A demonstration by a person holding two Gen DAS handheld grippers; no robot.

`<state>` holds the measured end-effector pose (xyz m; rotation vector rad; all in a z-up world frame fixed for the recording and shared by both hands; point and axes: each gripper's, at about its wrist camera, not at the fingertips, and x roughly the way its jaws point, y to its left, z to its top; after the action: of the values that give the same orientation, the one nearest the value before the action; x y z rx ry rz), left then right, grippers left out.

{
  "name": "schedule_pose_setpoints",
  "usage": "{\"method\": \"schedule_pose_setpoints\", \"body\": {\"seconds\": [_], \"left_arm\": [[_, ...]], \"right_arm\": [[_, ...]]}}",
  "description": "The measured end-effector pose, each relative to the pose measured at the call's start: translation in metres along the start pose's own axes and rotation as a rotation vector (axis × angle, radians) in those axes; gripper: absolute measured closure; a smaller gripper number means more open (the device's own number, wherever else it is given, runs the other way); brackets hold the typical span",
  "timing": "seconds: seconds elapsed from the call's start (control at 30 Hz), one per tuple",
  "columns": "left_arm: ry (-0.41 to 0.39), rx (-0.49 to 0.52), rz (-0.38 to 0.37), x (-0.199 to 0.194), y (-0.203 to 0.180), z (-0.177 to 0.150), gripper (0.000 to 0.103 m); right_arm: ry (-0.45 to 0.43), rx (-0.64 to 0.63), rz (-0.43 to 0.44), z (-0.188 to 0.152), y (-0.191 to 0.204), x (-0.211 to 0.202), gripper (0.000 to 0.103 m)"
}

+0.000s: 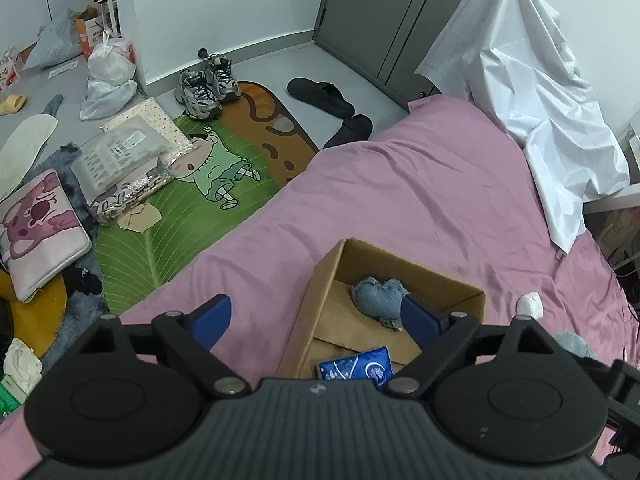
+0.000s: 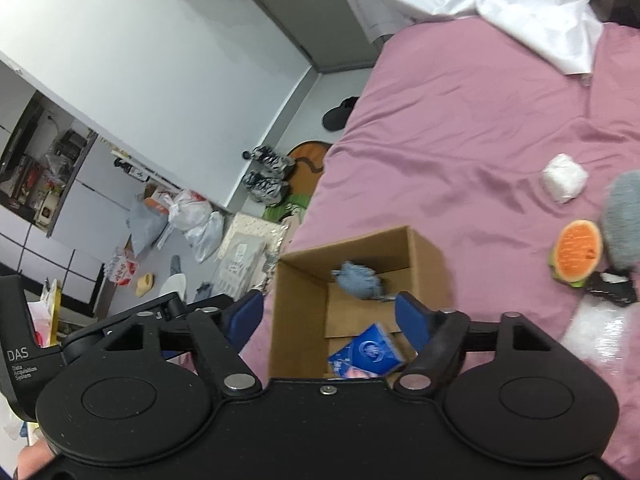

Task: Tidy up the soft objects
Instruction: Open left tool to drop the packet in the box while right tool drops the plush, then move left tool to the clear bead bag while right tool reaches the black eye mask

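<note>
An open cardboard box [image 1: 320,280] [image 2: 296,288] sits on the pink bed. Inside lie a blue denim heart cushion [image 1: 378,298] [image 2: 356,280] and a blue tissue pack [image 1: 356,368] [image 2: 366,354]. My left gripper [image 1: 316,318] is open and empty, hovering over the box's near left edge. My right gripper [image 2: 330,318] is open and empty above the box. On the bed to the right lie a white soft lump [image 1: 530,306] [image 2: 564,178], a watermelon-slice plush [image 2: 576,252] and a grey fluffy plush [image 2: 624,220].
A white sheet [image 1: 532,92] drapes at the bed's far end. The floor left of the bed holds a green cartoon mat [image 1: 192,196], packaged items [image 1: 120,168], sneakers [image 1: 208,84], black slippers [image 1: 320,96], plastic bags [image 1: 108,76] and a pink cushion [image 1: 40,232]. A clear plastic bag [image 2: 600,332] lies by the plushes.
</note>
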<state>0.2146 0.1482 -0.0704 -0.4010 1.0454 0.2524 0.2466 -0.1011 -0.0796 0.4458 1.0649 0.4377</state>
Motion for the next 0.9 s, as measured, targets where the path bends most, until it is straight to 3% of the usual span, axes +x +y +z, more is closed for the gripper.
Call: {"method": "schedule_pose_setpoints", "body": {"seconds": [0.17,0.33,0.63,0.9], "left_arm": [[-0.012,0.023,-0.005,-0.008,-0.008,-0.007,0.0],[-0.038,0.048,-0.001,-0.018,-0.019,-0.013,0.0],[-0.091,0.066,-0.005,-0.032,-0.04,-0.026,0.0],[-0.073,0.083,-0.029,-0.037,-0.064,-0.041,0.0]], "right_arm": [[-0.022,-0.037,-0.032,-0.003,-0.007,-0.016,0.014],[-0.045,-0.074,-0.052,-0.005,-0.013,-0.028,0.005],[-0.077,-0.081,-0.067,-0.006,-0.036,-0.05,0.003],[-0.113,-0.086,-0.075,-0.006,-0.063,-0.078,0.002]]}}
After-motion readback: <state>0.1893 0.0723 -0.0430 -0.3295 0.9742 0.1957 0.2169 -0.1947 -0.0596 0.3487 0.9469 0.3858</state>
